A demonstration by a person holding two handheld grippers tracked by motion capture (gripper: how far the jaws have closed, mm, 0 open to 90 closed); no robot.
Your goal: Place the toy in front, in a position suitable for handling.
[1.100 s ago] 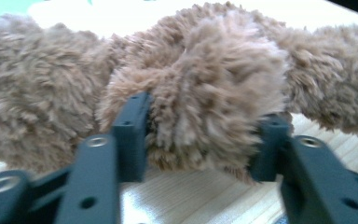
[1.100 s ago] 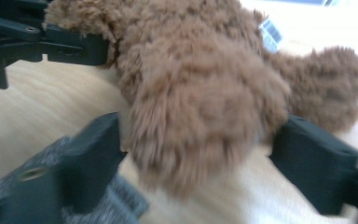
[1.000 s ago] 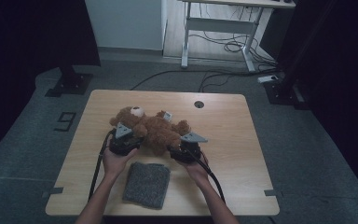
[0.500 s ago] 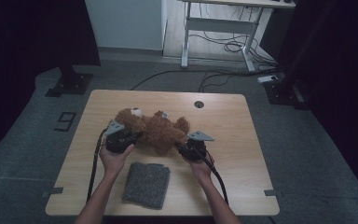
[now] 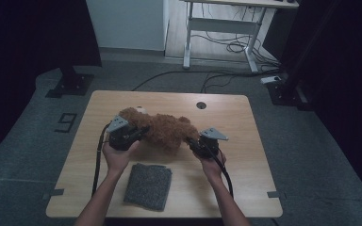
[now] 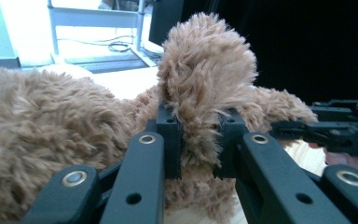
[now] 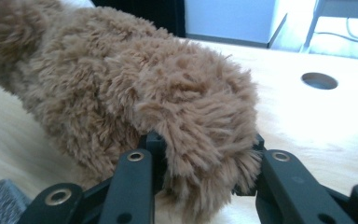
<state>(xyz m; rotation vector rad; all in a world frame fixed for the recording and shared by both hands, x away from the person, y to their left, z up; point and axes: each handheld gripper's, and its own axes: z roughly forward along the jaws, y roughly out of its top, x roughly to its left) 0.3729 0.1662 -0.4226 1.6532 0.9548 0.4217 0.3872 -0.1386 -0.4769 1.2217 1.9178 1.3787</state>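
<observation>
My left gripper (image 5: 139, 135) has just been closing and is clamped on one limb of the brown teddy bear (image 5: 162, 131); my right gripper (image 5: 192, 142) pinches another limb. Bear hangs between them over the table (image 5: 245, 141), grey cloth (image 5: 148, 185) nearer me.

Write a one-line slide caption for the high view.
Both grippers, left and right, clamp a brown teddy bear above the wooden table.

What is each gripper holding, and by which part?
Both hold the brown teddy bear: the left gripper clamps one furry limb, and the right gripper clamps another limb at its end.
</observation>
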